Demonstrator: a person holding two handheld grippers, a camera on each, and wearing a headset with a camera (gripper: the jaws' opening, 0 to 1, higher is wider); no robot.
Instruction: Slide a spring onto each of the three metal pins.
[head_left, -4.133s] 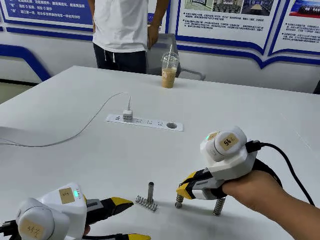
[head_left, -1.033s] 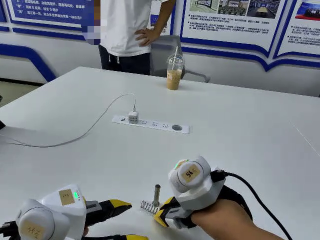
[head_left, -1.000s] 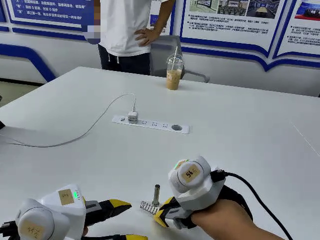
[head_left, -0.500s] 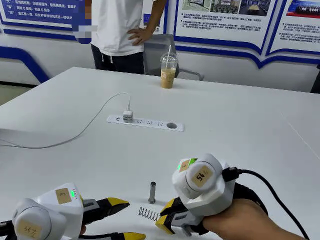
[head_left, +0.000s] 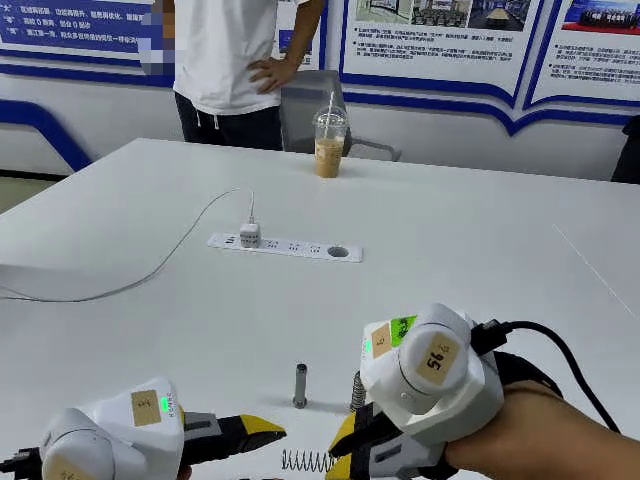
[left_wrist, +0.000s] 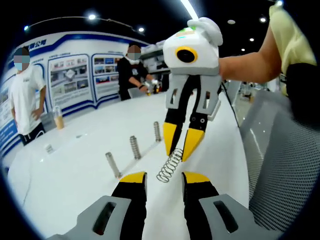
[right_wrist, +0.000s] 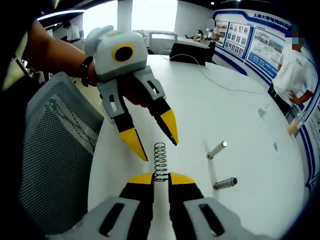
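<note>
Head view first: my left gripper sits near-left and my right gripper near-right. The small coiled steel spring lies sideways between them, its right end at the right one's yellow tips. From up here I can't tell whether it's actually gripped. Just beyond stands the bare grey metal pin, and right of it a spring-covered pin is half hidden by the right gripper. Far across the white table are a clear plastic cup of iced coffee and a white power strip.

The left gripper view settles it. The right gripper is pinched onto the spring's far end, while my own jaws stand apart with the free end between them, a gap on each side. It also shows a second spring-covered pin further along the row.

Right gripper view: my tips are closed on the spring's near end, with the left gripper opposite and wide open.
</note>
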